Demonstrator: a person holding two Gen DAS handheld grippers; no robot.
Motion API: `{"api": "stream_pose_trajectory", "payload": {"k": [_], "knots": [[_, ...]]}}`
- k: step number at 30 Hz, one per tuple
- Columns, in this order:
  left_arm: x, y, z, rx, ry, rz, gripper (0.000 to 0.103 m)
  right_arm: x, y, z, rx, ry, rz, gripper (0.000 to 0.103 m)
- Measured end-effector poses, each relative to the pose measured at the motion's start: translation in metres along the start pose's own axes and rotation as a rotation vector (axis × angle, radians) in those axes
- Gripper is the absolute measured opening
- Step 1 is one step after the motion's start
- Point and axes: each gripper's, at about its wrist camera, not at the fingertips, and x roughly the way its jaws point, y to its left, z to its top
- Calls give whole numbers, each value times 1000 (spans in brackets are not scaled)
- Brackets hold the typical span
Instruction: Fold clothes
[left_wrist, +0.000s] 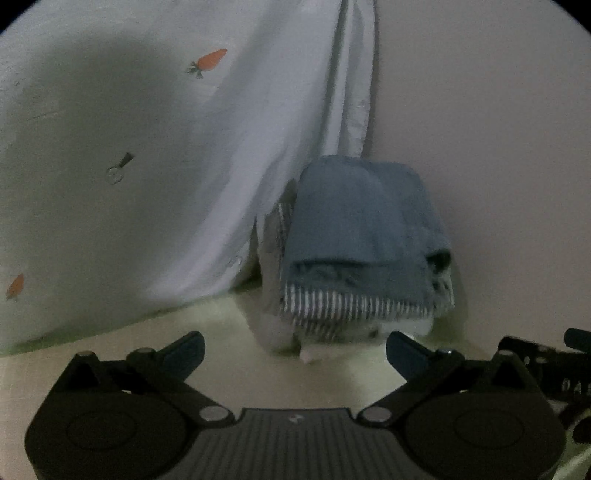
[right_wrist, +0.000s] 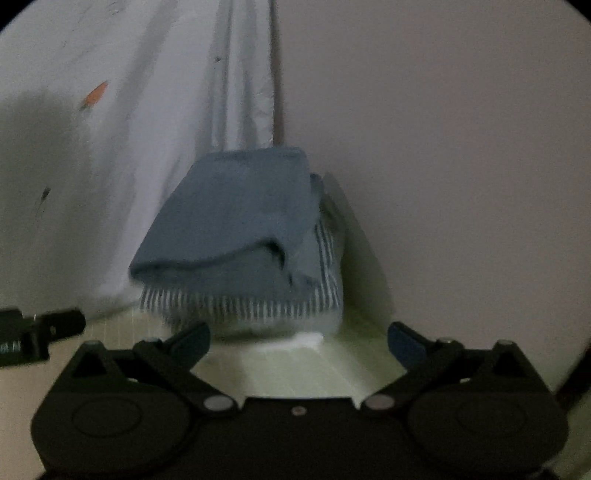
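Stack (left_wrist: 362, 254): blue piece folded atop striped, against wall (left_wrist: 498, 147), beside curtain (left_wrist: 147, 147); my left gripper (left_wrist: 295, 350), right gripper (right_wrist: 299, 341) wide open, empty; fits stacking done or pause between garments

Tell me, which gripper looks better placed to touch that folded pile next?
Probably the right gripper: the blue garment and striped layer sit centred before it. The left gripper, also open, sees the pile off-centre.

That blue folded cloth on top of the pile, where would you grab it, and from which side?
Probably the blue cloth by its rolled front fold, coming straight in from the front. That edge bulges out over the striped cloth beneath, so one finger could slip under it. The curtain and wall hem in its far sides.
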Motion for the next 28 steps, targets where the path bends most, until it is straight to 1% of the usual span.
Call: {"api": "stream_pose_trajectory", "payload": {"k": [4, 6, 9, 11, 17, 28], "knots": [[-38, 4, -32, 9, 9, -15, 103, -34, 3, -29, 5, 9, -13, 103], [-52, 5, -45, 22, 18, -34, 103, -51, 4, -43, 7, 14, -20, 103], [-68, 4, -61, 54, 38, -39, 103, -77, 6, -65, 10, 21, -30, 103], [-75, 4, -68, 63, 51, -44, 103, -82, 6, -72, 18, 29, -34, 103], [-84, 7, -74, 67, 62, -47, 103, -91, 5, -89, 37, 53, -43, 103], [-94, 10, -77, 75, 62, -43, 103, -100, 10, -94, 32, 51, -41, 103]]}}
